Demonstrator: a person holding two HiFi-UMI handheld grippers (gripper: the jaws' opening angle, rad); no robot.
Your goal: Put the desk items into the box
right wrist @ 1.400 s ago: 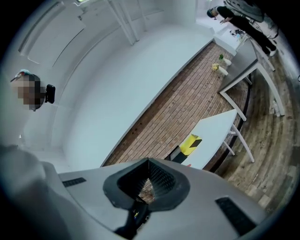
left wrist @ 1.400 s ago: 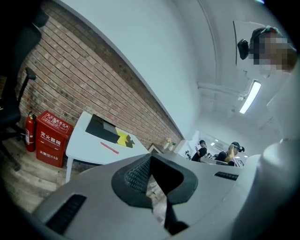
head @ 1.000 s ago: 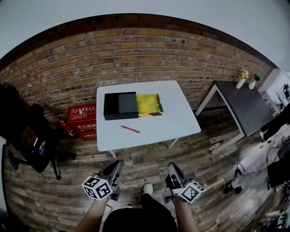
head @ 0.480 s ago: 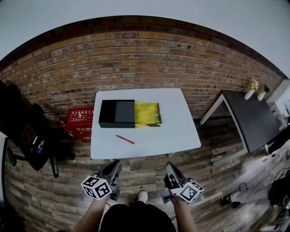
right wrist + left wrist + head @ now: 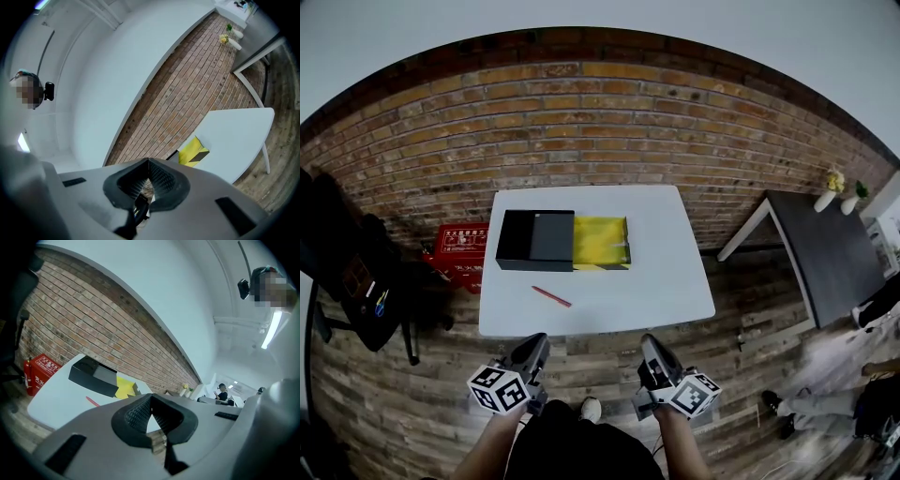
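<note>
Head view, starting at the far left of the white table [image 5: 675, 272]: a black chair [image 5: 347, 272] stands well apart from it on the wooden floor [image 5: 422, 412]. A red case [image 5: 455, 246] sits on the floor just beside the table's left edge. A brick wall [image 5: 581, 122] runs behind the table's far edge.

On the table's far-left part lies the box [image 5: 534, 240]. Its black half is toward the table's left side, and its open yellow half [image 5: 600, 239] is toward the table's middle. A black-and-yellow striped strip shows along the yellow half's near edge. The red pen [image 5: 551, 296] lies on the table, nearer the person than the box and apart from it, below the black half and angled.

Off the table's near edge, over the floor, the left gripper [image 5: 538, 341] points toward the table. Its own view shows its jaws brought together at the tips with nothing between them. The right gripper [image 5: 649, 341] hangs beside it, also short of the near edge. Its jaws are likewise closed tip to tip and empty. Neither touches the table, the box or the pen.

Right of the table, a dark table [image 5: 830, 258] stands apart from it. Small vases [image 5: 836, 183] stand on its far corner.
</note>
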